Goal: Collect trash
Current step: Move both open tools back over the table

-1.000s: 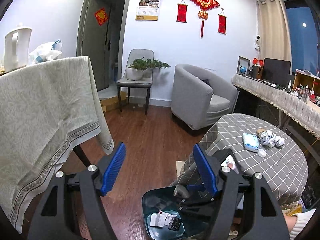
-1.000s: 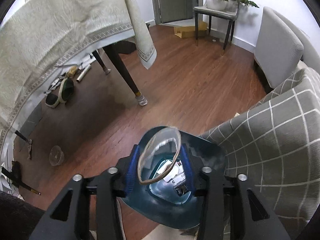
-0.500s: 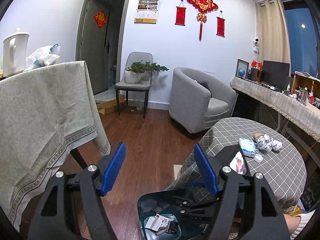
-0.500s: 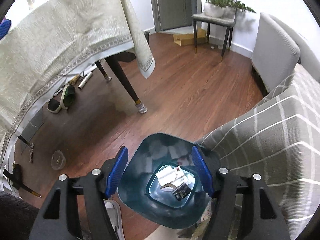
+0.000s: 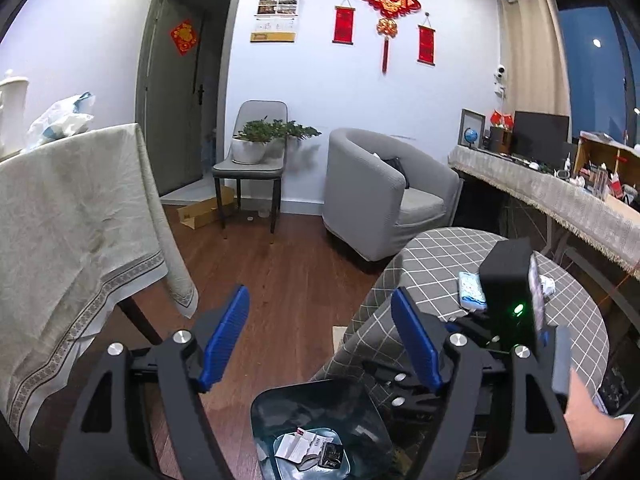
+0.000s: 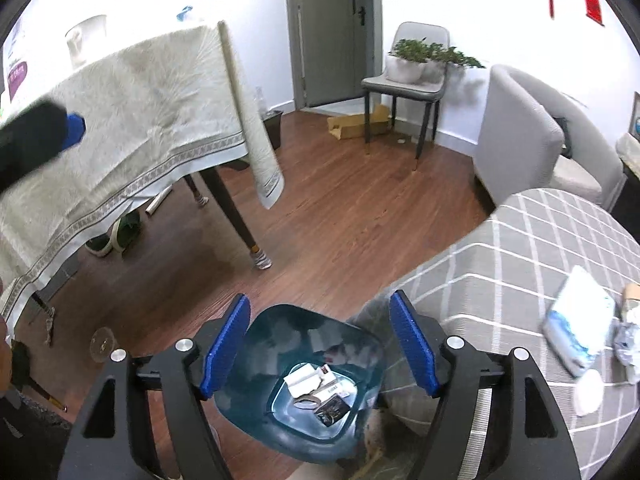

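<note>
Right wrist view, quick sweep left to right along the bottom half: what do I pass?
Shoes under the draped table → clear lid on the floor → blue trash bin → checkered round table → tissue pack → crumpled wrappers at the right edge.

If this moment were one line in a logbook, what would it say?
left gripper: open, empty | right gripper: open above bin | tissue pack: on checked table

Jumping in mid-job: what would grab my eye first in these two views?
The blue trash bin on the wood floor, right below the open right gripper, with paper scraps and a dark wrapper at its bottom. To its right, the round checkered table carries a blue-white tissue pack and crumpled wads. On the far wall hang red knot decorations.
</note>
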Demonstrator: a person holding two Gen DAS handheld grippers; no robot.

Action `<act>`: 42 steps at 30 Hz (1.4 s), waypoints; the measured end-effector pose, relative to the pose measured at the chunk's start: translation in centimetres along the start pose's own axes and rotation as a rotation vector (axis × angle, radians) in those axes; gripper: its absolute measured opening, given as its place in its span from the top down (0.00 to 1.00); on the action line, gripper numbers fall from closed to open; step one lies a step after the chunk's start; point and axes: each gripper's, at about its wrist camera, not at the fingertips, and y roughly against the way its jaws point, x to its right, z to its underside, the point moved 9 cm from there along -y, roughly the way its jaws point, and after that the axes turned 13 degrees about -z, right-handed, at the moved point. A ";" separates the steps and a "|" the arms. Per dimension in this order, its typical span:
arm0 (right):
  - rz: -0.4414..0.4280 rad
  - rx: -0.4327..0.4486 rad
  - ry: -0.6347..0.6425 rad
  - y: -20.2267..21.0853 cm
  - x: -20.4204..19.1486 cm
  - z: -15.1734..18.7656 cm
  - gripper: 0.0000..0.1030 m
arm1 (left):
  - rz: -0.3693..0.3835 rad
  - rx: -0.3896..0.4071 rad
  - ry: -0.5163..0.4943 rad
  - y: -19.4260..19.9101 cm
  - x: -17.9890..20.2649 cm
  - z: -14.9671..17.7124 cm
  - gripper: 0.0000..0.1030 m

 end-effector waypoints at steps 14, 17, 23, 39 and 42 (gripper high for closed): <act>0.107 0.090 -0.033 7.0 5.8 0.4 0.25 | 0.096 -0.047 -0.017 -1.8 6.0 0.7 0.16; 0.128 0.102 -0.044 8.3 7.1 0.8 0.24 | 0.114 -0.051 -0.022 -2.0 7.7 0.8 0.15; 0.169 0.128 -0.072 11.4 10.1 1.8 0.21 | 0.152 -0.071 -0.058 -2.7 11.2 1.5 0.13; 0.281 0.141 -0.150 16.5 17.0 4.5 0.17 | 0.228 -0.137 -0.123 -4.4 18.4 3.6 0.13; 0.303 0.143 -0.174 17.4 18.4 5.2 0.17 | 0.240 -0.145 -0.109 -4.7 19.1 3.6 0.13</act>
